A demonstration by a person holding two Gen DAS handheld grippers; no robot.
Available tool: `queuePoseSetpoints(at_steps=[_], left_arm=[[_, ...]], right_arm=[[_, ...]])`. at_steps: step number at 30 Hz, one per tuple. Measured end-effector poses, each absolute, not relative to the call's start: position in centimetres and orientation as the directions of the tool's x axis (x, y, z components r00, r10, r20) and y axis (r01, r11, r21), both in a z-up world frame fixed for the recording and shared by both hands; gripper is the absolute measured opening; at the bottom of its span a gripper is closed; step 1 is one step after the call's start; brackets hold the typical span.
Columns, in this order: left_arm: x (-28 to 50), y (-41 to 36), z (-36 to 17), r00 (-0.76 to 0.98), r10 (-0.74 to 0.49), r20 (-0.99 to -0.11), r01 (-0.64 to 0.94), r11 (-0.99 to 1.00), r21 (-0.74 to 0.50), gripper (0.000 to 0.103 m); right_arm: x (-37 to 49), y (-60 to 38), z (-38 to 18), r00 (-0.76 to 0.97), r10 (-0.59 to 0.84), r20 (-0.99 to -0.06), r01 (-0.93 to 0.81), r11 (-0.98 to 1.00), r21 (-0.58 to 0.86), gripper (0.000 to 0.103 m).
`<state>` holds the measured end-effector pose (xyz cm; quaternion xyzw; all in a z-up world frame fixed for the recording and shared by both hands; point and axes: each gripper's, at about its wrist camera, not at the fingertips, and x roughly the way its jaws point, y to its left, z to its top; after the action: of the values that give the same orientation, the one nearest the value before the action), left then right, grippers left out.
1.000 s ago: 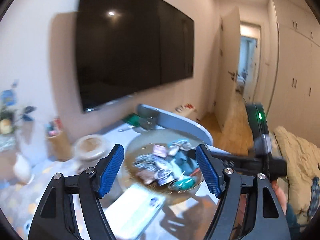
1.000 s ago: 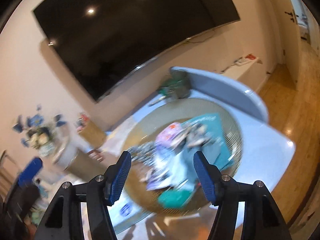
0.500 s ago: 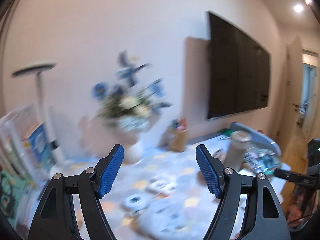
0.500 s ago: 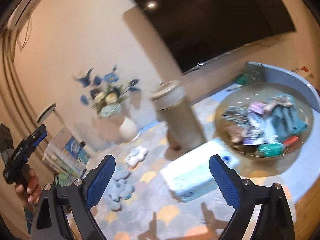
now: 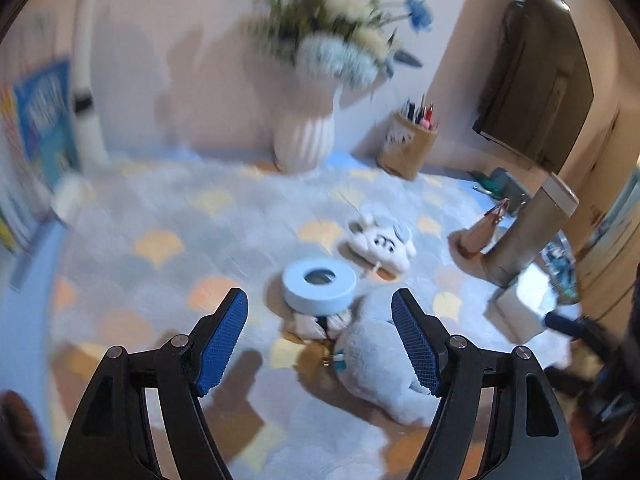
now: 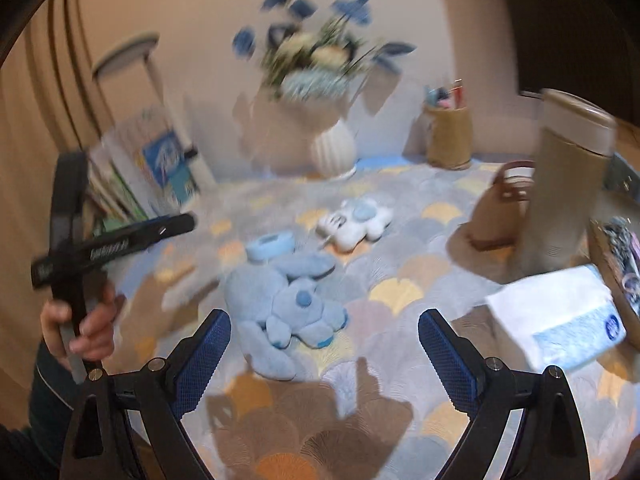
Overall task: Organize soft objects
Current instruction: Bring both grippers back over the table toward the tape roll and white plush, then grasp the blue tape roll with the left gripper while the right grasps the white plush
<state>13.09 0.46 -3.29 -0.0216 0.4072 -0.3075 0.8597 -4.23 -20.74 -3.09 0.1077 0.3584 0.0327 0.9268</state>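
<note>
Near the middle of the patterned table [image 6: 400, 292], a blue plush toy [image 6: 280, 304] is seen lying, a white plush [image 6: 356, 222] beyond it. Nothing is held by the left gripper [image 5: 320, 344] or the right gripper [image 6: 324, 354]; the right jaws have just been opening wide.

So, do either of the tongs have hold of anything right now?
No. The left tongs and right tongs are both open and empty. The blue plush toy lies on the tablecloth, untouched.

Fluffy pale-blue plush rabbit [image 6: 280, 304], white fleecy flower toy [image 6: 354, 222], smooth matt blue tape roll [image 5: 319, 284], ribbed glossy ceramic vase [image 5: 304, 140], soft scallop-patterned cloth surface [image 6: 400, 292], textured blue rubbery fingers [image 6: 202, 360].
</note>
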Motion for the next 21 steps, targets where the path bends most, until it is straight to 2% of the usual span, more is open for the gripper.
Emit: queuePoseSetpoints(at_steps=[4, 7, 9, 15, 21], left_arm=[[15.9, 0.0, -6.0, 0.360, -0.596, -0.718, 0.470, 0.781, -0.412, 0.073], [16.9, -0.5, -6.9, 0.348, -0.611, -0.711, 0.472, 0.769, -0.430, 0.073], [17.7, -1.3, -7.8, 0.328, -0.623, -0.710, 0.479, 0.758, -0.443, 0.073], [18.4, -2.1, -9.7, 0.340, -0.645, -0.685, 0.504, 0.739, -0.446, 0.073], [19.0, -1.9, -10.5, 0.313, -0.653, -0.689, 0.497, 0.731, -0.467, 0.073]], right_arm=[[-1.8, -19.4, -4.1, 0.710, 0.084, -0.699, 0.025, 0.989, 0.145, 0.094], [0.7, -19.7, -4.3, 0.689, 0.065, -0.722, 0.044, 0.990, 0.131, 0.094], [2.8, -20.5, -4.6, 0.672, 0.084, -0.736, 0.065, 0.983, 0.172, 0.094], [9.7, -25.0, -9.0, 0.600, 0.228, -0.767, 0.217, 0.876, 0.431, 0.094], [14.3, -26.3, -11.5, 0.566, 0.235, -0.790, 0.293, 0.839, 0.459, 0.094]])
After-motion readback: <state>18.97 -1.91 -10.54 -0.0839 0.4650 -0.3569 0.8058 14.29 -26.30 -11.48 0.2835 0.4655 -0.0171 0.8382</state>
